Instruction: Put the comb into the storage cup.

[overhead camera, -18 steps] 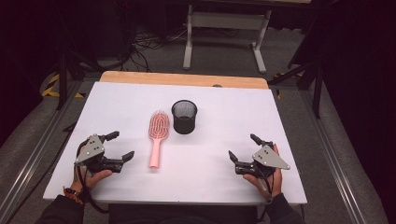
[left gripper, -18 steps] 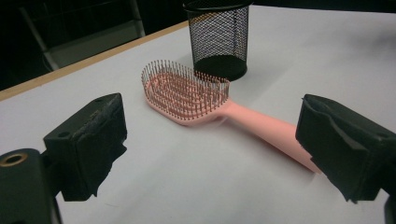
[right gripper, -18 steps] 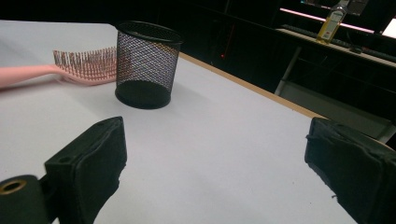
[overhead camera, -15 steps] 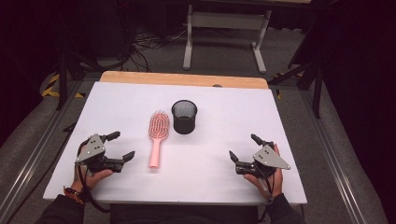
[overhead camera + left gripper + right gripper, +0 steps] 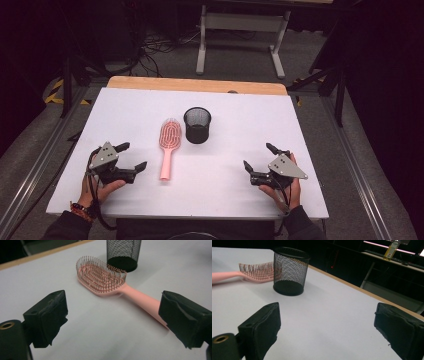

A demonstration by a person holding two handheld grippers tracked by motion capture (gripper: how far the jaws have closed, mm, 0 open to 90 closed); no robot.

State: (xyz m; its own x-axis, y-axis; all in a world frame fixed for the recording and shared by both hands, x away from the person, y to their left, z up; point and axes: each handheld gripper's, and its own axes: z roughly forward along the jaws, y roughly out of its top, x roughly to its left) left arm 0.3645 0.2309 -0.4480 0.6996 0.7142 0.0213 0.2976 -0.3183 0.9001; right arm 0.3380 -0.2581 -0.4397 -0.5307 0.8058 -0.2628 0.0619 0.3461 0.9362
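Item: pink hairbrush (image 5: 168, 145), lying flat on the white table (image 5: 125, 110), bristles up, handle end toward the person. It sits just ahead of the left gripper (image 5: 134, 156) and slightly to that gripper's right; in the left gripper view the handle runs behind the right-hand jaw.

Handling, as judged: light, rigid plastic, smooth and possibly a little slick. Bristle bed springy and a poor gripping surface. Best hold is across the narrow handle, near the neck for balance.

Adjacent: black mesh cup (image 5: 197, 125), upright, just beyond the brush head, likely light and easily tipped.

Left gripper: jaws spread wide, nothing between them.

Right gripper (image 5: 260, 162): jaws likewise apart and empty, well away from the brush, the cup ahead to its left.
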